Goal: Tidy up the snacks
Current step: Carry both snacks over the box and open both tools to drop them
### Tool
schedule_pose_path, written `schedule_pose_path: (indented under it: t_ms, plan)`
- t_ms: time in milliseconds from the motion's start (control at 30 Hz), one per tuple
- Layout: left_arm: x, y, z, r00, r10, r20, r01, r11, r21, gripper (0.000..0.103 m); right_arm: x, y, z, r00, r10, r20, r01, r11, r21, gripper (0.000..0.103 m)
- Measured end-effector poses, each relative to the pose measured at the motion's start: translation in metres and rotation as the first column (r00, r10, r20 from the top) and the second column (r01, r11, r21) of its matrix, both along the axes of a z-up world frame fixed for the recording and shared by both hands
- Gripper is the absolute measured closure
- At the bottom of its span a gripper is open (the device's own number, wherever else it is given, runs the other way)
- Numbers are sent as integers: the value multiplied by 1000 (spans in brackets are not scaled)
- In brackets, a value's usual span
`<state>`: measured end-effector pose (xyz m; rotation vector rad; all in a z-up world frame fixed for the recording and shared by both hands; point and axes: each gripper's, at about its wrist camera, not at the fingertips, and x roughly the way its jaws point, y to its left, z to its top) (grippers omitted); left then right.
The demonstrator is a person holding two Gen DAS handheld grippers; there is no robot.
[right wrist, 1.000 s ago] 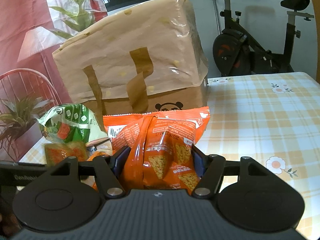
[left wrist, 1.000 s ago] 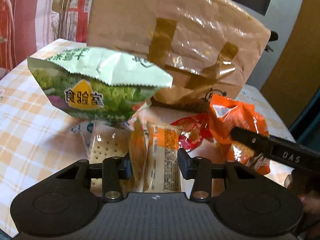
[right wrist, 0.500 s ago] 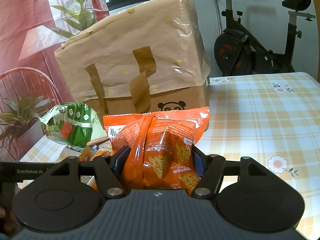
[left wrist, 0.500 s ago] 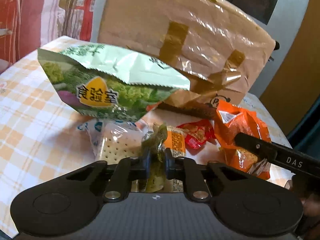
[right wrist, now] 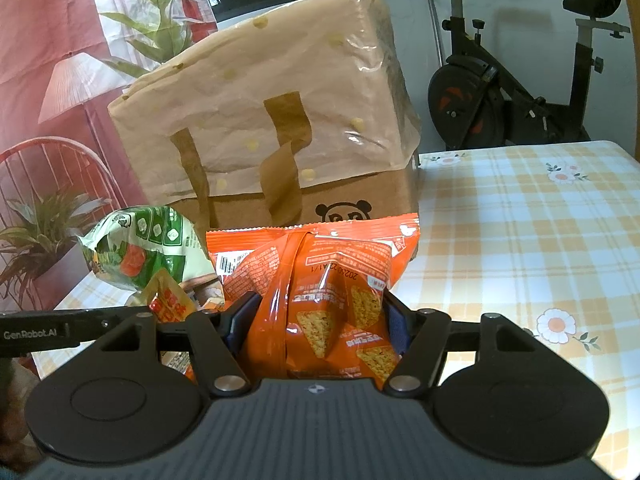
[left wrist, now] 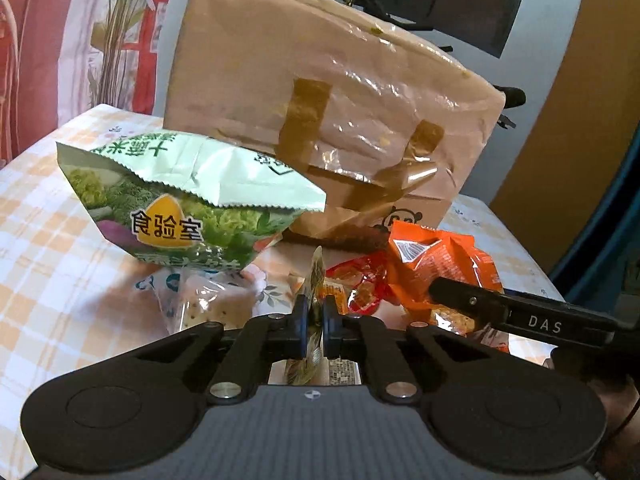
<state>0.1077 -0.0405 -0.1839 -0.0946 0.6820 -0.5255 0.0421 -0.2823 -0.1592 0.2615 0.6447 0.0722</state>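
Note:
My left gripper (left wrist: 316, 314) is shut on a small flat yellow-orange snack packet (left wrist: 317, 270), which stands on edge between the pads. Behind it a green vegetable-print bag (left wrist: 192, 200) leans on the pile, in front of a tall brown paper bag (left wrist: 320, 100). A cracker pack (left wrist: 208, 306) and a red packet (left wrist: 356, 284) lie on the cloth. My right gripper (right wrist: 320, 320) is shut on an orange bag of triangular chips (right wrist: 320, 256), which bulges between both fingers. That orange bag (left wrist: 436, 260) also shows in the left wrist view, with a right finger (left wrist: 520, 316) across it.
The snacks lie on a table with an orange-checked cloth (right wrist: 520, 240), open to the right of the paper bag (right wrist: 272, 120). An exercise bike (right wrist: 500, 92) stands behind the table. A red chair (right wrist: 52, 160) and a plant (right wrist: 36, 236) are at the left.
The left jaws closed from wide open onto the small packet, which lay flat and now stands on edge between the pads, slightly raised. The right gripper and its orange bag have not moved.

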Motion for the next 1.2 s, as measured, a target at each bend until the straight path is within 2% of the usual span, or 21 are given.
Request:
schedule_pose_path:
  t_ms: [267,533,733,900,1000,1200]
  plan:
    - [-12,-2,21,992,-50,112,52,998,-18,95,-4,-2,11,999,2,52,-3,1000,24,36]
    - [-18,7,63,965,-43,259,67,994,-84,95,-11,-1,43,982,1,188,0,1000,-2,36]
    - [-17,11,106,930,-24,368,74,989,-124,95,-12,3,77,953,22,302,-8,999,-46,36]
    - [-3,10,136,911,-24,412,97,983,-156,95,0,3,112,933,36,359,-35,999,-10,36]
    - [9,8,152,903,-13,430,100,979,-180,95,13,5,135,917,64,393,-58,998,-28,36]
    - [58,3,171,909,3,417,99,970,-224,95,55,8,173,898,105,427,-95,995,-45,36]
